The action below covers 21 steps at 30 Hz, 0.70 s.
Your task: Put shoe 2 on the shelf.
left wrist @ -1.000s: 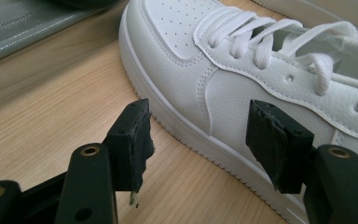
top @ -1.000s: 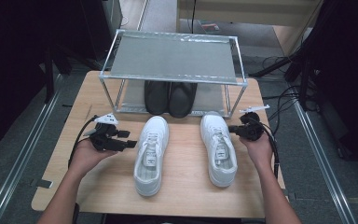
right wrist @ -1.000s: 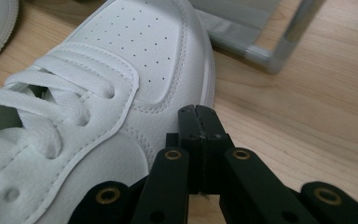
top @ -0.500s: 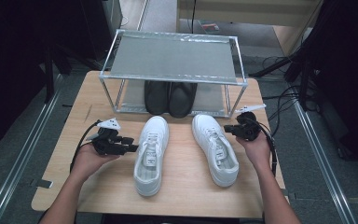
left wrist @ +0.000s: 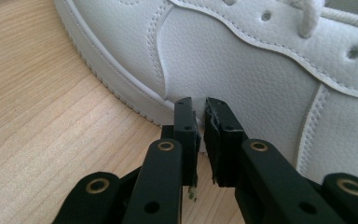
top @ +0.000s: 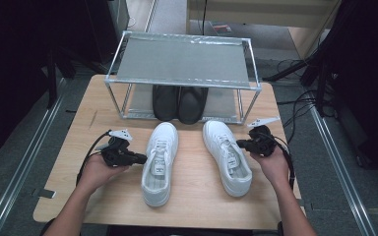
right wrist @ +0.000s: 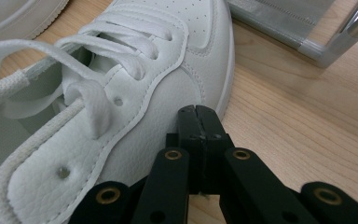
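Both white sneakers sit mid-frame on the desk [top: 93, 118], not yet shelved. The left gripper [top: 140, 159], its jaws just narrowing to a slit and empty, nudges the left sneaker [top: 158, 164]; the right gripper [top: 239, 143], clamped shut and empty, presses the right sneaker [top: 226, 155] inward

Two white shoes, the left [top: 159, 162] and the right [top: 228, 156], have white laces and a pebbled leather grain with stitched seams. The worktop [top: 197, 201] is pale wood with a fine grain. A black pair [top: 179, 102] stands under the silver-grey rack [top: 182, 61] at the far edge. Both grippers, left [top: 141, 159] and right [top: 239, 144], are black with brass-coloured rivets.
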Available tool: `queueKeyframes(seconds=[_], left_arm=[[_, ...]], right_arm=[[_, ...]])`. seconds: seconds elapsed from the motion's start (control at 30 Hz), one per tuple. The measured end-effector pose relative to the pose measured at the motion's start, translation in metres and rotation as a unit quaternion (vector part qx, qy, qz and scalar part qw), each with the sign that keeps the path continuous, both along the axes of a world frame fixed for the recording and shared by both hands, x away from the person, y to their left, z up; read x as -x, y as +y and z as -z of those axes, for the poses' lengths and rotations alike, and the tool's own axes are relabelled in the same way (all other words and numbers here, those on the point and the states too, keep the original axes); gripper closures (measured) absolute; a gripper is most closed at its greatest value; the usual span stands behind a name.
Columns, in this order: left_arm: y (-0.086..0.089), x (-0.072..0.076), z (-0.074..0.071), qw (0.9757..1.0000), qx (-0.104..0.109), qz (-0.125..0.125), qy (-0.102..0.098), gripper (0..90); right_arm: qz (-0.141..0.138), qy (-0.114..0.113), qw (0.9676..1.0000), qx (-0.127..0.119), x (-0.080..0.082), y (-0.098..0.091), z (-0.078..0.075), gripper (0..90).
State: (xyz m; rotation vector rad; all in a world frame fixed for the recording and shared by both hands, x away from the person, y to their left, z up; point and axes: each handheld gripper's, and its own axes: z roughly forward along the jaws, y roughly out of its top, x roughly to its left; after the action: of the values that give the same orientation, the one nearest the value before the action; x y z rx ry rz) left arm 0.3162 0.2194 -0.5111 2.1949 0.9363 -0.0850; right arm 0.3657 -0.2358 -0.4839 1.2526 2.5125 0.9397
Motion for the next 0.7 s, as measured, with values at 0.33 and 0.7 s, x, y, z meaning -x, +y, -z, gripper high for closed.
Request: queueKeyframes(seconds=[0.33,0.7], left_arm=[[-0.015,-0.001,0.001,1.0000,0.005,0.005,-0.006,82.9],[-0.024,0.002,0.000,0.9999,0.004,0.012,-0.004,87.3]], right_arm=[[-0.004,-0.005,1.0000,-0.002,0.000,0.005,0.000,90.0],[-0.041,-0.014,0.9990,-0.010,0.001,0.029,0.003,90.0]])
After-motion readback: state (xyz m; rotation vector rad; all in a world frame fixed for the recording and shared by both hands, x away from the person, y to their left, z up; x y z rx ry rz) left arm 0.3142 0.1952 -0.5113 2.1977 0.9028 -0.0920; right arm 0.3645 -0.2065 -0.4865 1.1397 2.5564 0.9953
